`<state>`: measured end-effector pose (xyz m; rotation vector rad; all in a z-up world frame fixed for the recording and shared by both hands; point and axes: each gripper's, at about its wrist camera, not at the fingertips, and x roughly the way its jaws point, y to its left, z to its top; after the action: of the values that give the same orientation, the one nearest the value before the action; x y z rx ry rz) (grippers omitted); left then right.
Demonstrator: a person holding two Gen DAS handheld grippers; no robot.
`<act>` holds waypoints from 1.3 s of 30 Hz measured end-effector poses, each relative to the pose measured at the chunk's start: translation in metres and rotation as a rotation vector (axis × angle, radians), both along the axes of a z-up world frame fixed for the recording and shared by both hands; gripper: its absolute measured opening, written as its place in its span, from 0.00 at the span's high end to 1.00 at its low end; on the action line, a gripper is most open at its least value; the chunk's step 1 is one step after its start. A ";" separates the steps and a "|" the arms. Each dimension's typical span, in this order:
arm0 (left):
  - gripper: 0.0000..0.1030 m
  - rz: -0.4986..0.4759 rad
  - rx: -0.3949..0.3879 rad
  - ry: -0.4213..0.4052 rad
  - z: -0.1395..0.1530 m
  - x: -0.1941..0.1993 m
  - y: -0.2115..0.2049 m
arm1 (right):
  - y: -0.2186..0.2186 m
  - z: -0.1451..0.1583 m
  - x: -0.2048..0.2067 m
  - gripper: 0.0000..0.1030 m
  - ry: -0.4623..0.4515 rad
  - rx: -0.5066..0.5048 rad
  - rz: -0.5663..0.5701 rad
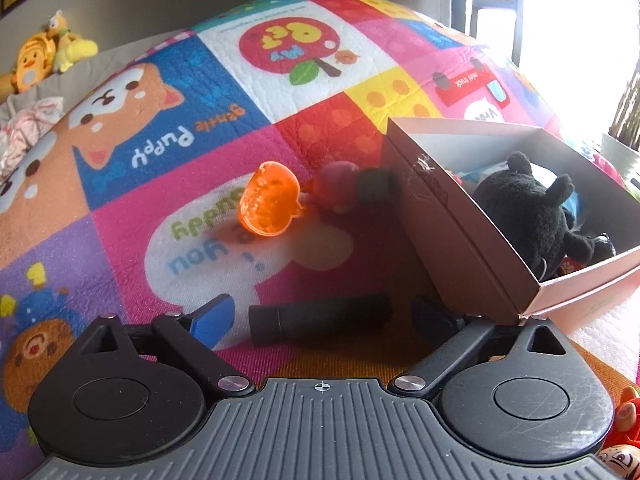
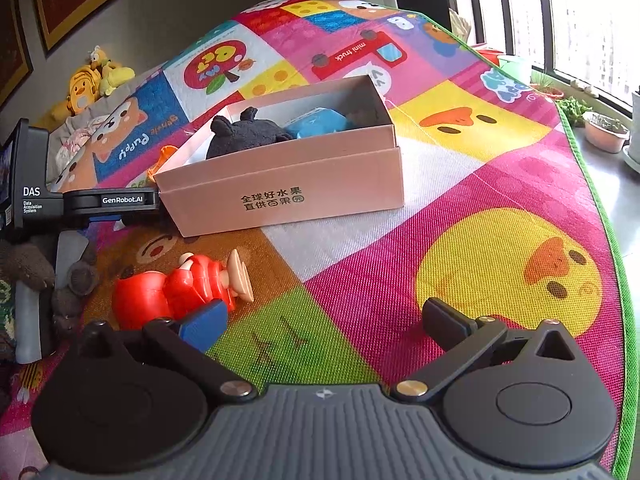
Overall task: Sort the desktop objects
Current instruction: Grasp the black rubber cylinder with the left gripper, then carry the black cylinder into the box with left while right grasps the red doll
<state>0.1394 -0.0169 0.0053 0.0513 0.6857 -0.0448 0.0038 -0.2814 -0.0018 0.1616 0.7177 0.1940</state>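
Note:
A pink cardboard box (image 2: 288,184) sits on the colourful play mat; it also shows in the left wrist view (image 1: 452,216). Inside it lie a black plush toy (image 1: 532,208) (image 2: 244,132) and a blue object (image 2: 318,122). My left gripper (image 1: 322,314) is open, with a black cylinder (image 1: 320,320) lying on the mat between its fingers. Beyond it lie an orange translucent pumpkin toy (image 1: 270,204) and a blurred red and dark toy (image 1: 352,190). My right gripper (image 2: 320,320) is open and empty. A red figurine (image 2: 180,292) lies by its left finger.
Yellow plush toys (image 1: 44,56) and crumpled cloth (image 1: 28,128) lie beyond the mat's far left edge. A brown plush toy (image 2: 28,276) lies at the left. Potted plants (image 2: 604,130) stand on the floor right of the mat. More small figurines (image 1: 624,432) are at lower right.

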 end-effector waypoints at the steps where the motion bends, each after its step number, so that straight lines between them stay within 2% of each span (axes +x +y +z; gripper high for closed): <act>1: 0.15 -0.012 0.000 0.005 -0.001 -0.001 -0.001 | 0.000 0.000 0.000 0.00 0.000 0.000 0.000; 2: 0.21 -0.018 0.023 0.011 -0.002 -0.003 -0.002 | 0.000 0.000 0.000 0.00 -0.001 0.002 0.000; 6: 0.21 -0.033 0.046 -0.004 -0.001 -0.023 0.003 | -0.001 0.000 -0.001 0.00 -0.001 0.006 0.001; 11: 0.21 -0.127 -0.014 0.027 0.001 -0.087 0.014 | -0.003 0.001 -0.002 0.00 -0.003 0.024 0.006; 15: 0.20 -0.207 -0.031 0.036 0.002 -0.134 0.010 | -0.005 0.007 -0.001 0.00 -0.001 0.049 0.048; 17: 0.14 -0.232 -0.004 0.019 0.002 -0.148 0.004 | -0.004 0.017 -0.004 0.00 -0.032 0.093 0.059; 21: 0.08 -0.267 0.038 -0.015 0.003 -0.157 -0.007 | 0.009 0.032 0.000 0.00 -0.027 0.139 0.118; 27: 0.06 -0.283 0.022 -0.016 0.003 -0.160 -0.004 | 0.053 0.026 -0.006 0.00 -0.028 -0.037 0.260; 30: 0.05 -0.289 0.026 -0.018 0.003 -0.160 -0.005 | 0.059 0.022 -0.001 0.00 -0.007 -0.023 0.252; 34: 0.04 -0.296 0.022 -0.015 0.002 -0.160 -0.005 | 0.064 0.023 0.002 0.00 -0.022 -0.009 0.247; 39: 0.03 -0.295 0.014 -0.008 0.001 -0.159 -0.004 | 0.082 0.020 0.001 0.00 -0.047 -0.096 0.286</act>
<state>-0.0196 -0.0208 0.0065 0.1657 0.6666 -0.3229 0.0043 -0.1991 0.0186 -0.0379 0.7004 0.4337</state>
